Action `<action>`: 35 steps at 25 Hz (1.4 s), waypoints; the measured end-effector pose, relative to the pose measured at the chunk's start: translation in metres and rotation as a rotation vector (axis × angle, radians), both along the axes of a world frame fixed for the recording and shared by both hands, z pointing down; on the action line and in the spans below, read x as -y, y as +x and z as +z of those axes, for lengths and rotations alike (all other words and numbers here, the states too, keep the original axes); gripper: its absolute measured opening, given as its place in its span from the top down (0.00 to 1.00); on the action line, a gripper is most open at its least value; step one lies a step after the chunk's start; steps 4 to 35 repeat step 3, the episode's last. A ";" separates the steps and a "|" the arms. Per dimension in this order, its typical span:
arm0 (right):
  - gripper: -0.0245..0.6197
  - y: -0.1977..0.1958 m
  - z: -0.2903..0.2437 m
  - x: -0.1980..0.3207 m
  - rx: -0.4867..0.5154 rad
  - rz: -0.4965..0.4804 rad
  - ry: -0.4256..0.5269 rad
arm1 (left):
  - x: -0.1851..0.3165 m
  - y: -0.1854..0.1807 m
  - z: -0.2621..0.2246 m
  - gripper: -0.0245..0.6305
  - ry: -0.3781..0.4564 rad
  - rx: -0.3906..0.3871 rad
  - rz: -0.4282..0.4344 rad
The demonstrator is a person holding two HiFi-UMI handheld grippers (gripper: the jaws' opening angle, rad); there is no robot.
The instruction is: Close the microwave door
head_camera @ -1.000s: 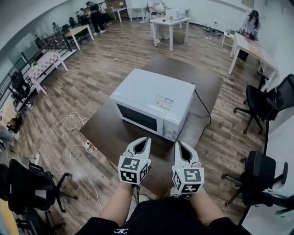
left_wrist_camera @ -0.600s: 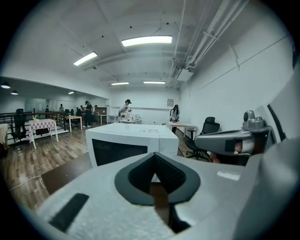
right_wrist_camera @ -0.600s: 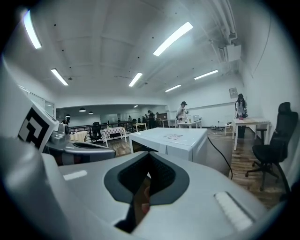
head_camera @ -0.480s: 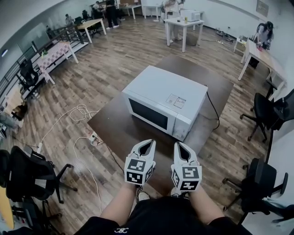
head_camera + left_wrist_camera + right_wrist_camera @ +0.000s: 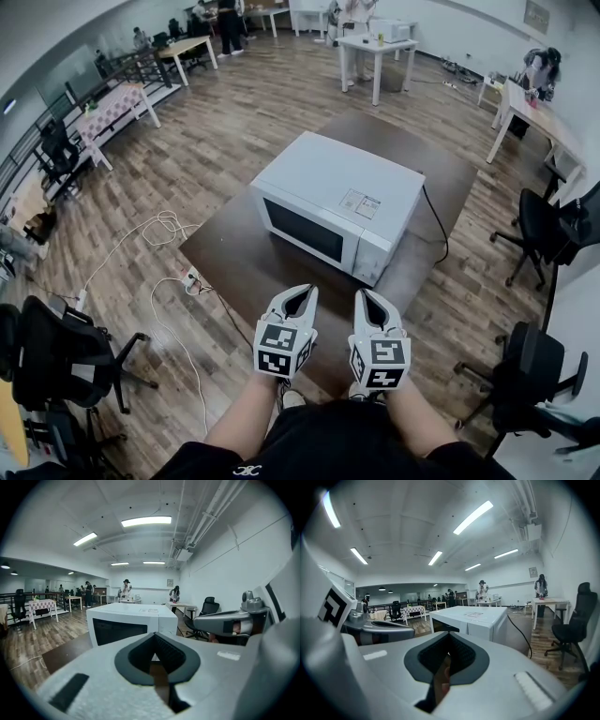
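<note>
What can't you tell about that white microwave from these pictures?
Inside of the microwave: head view and left gripper view, the dark door window hides it.
Print on the sticker on top: all views, too small.
Controls on its front: head view, too small.
Far end of the black cable: head view, lost past the table edge.

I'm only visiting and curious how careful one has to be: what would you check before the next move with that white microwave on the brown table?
1. Door of the white box-shaped microwave flush with its front: ok.
2. Door fully latched: cannot tell.
3. Left hand-held gripper jaws together, nothing between them: ok.
4. Right hand-held gripper jaws together, nothing between them: ok.
5. Both grippers apart from the microwave, over the near edge of the dark brown table: ok.
6. Black power cable away from both grippers, on the microwave's right side: ok.
</note>
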State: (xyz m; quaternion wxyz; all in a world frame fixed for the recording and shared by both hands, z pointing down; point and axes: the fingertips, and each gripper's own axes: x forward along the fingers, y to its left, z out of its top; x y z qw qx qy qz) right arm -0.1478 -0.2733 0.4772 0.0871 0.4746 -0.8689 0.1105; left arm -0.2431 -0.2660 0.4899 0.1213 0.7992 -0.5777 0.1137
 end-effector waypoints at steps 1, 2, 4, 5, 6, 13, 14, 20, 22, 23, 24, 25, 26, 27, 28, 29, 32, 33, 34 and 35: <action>0.95 0.000 0.000 0.000 -0.001 0.000 0.000 | 0.000 0.000 0.000 0.95 -0.001 0.001 0.001; 0.95 0.000 0.001 0.000 -0.001 -0.001 -0.001 | 0.000 0.000 0.001 0.95 -0.002 0.002 0.001; 0.95 0.000 0.001 -0.001 -0.002 -0.001 -0.002 | 0.000 0.000 0.001 0.95 -0.003 0.003 0.002; 0.95 0.000 0.001 -0.001 -0.002 -0.001 -0.002 | 0.000 0.000 0.001 0.95 -0.003 0.003 0.002; 0.95 0.000 0.001 -0.001 -0.002 -0.001 -0.002 | 0.000 0.000 0.001 0.95 -0.003 0.003 0.002; 0.95 0.000 0.001 -0.001 -0.002 -0.001 -0.002 | 0.000 0.000 0.001 0.95 -0.003 0.003 0.002; 0.95 0.000 0.001 -0.001 -0.002 -0.001 -0.002 | 0.000 0.000 0.001 0.95 -0.003 0.003 0.002; 0.95 0.000 0.001 -0.001 -0.002 -0.001 -0.002 | 0.000 0.000 0.001 0.95 -0.003 0.003 0.002; 0.95 0.000 0.001 -0.001 -0.002 -0.001 -0.002 | 0.000 0.000 0.001 0.95 -0.003 0.003 0.002; 0.95 0.000 0.001 -0.001 -0.002 -0.001 -0.002 | 0.000 0.000 0.001 0.95 -0.003 0.003 0.002; 0.95 0.000 0.001 -0.001 -0.002 -0.001 -0.002 | 0.000 0.000 0.001 0.95 -0.003 0.003 0.002; 0.95 0.000 0.001 -0.001 -0.002 -0.001 -0.002 | 0.000 0.000 0.001 0.95 -0.003 0.003 0.002; 0.95 0.000 0.001 -0.001 -0.002 -0.001 -0.002 | 0.000 0.000 0.001 0.95 -0.003 0.003 0.002; 0.95 0.000 0.001 -0.001 -0.002 -0.001 -0.002 | 0.000 0.000 0.001 0.95 -0.003 0.003 0.002; 0.95 0.000 0.001 -0.001 -0.002 -0.001 -0.002 | 0.000 0.000 0.001 0.95 -0.003 0.003 0.002; 0.95 0.000 0.001 -0.001 -0.002 -0.001 -0.002 | 0.000 0.000 0.001 0.95 -0.003 0.003 0.002; 0.95 0.000 0.001 -0.001 -0.002 -0.001 -0.002 | 0.000 0.000 0.001 0.95 -0.003 0.003 0.002; 0.95 0.000 0.001 -0.001 -0.002 -0.001 -0.002 | 0.000 0.000 0.001 0.95 -0.003 0.003 0.002; 0.95 0.000 0.001 -0.001 -0.002 -0.001 -0.002 | 0.000 0.000 0.001 0.95 -0.003 0.003 0.002; 0.95 0.000 0.001 -0.001 -0.002 -0.001 -0.002 | 0.000 0.000 0.001 0.95 -0.003 0.003 0.002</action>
